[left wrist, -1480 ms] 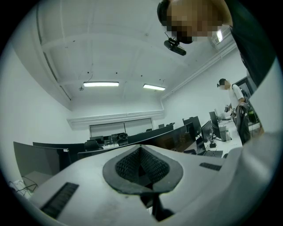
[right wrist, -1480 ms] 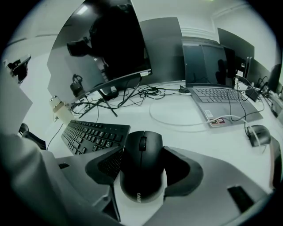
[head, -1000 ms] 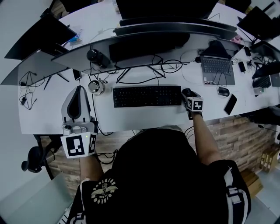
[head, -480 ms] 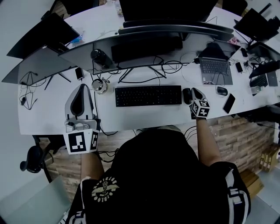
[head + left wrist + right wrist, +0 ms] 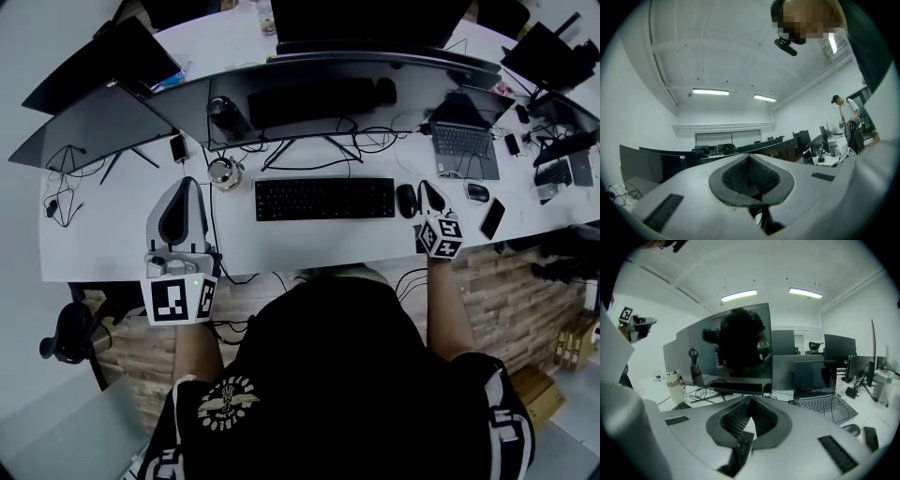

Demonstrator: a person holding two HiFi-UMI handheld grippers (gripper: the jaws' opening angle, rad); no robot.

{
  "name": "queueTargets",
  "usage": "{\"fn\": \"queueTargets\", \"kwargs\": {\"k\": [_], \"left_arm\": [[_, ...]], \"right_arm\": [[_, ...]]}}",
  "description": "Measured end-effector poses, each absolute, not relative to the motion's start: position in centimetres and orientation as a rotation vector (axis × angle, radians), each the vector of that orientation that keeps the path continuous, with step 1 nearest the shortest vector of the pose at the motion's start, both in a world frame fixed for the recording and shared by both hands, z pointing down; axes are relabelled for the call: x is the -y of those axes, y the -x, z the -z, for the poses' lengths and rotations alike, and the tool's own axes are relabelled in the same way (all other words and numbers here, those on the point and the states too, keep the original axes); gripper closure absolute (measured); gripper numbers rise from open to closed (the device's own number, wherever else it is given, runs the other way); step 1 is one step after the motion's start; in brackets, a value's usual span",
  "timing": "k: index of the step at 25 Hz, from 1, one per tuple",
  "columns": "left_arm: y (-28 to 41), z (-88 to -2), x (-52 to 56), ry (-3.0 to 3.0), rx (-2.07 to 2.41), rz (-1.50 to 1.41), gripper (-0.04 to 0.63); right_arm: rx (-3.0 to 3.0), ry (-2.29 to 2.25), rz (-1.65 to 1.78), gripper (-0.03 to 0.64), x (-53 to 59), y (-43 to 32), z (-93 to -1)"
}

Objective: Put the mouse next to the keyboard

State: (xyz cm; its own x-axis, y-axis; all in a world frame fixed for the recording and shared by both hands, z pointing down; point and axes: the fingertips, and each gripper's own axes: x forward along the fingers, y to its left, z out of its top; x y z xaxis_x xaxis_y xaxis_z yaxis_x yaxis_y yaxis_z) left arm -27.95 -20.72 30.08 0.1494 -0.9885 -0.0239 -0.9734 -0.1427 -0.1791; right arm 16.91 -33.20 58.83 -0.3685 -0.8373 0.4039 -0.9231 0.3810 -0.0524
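head view: mouse (image 5: 407,201) lies on the white desk (image 5: 112,246) just beside the keyboard (image 5: 324,199)'s right end, held by nothing.
right gripper view: right gripper (image 5: 751,400) jaws pressed together, empty; keyboard keys show beneath them, laptop (image 5: 820,383) beyond.
left gripper view: left gripper (image 5: 749,157) jaws likewise together on nothing, aimed level over dark monitors (image 5: 647,161).
hand pose: right gripper tilts downward just right of the mouse; left gripper sits well left of the keyboard.
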Motion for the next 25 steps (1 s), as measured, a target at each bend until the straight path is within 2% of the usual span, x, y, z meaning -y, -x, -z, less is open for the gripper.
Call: {"fn": "queueTargets", "kwargs": {"k": [17,25], "left_arm": [[30.2,-29.2,15.7,2.236,-1.937,0.127,0.594],[31.1,-29.7,13.4,2.238,-1.955,0.101,0.594]], "right_arm": [[2.657,-1.549,-0.013,0.615,27.4,-10.6,-37.2],[2.715,-1.557,0.067,0.617,23.7,-8.9,-30.9]]}}
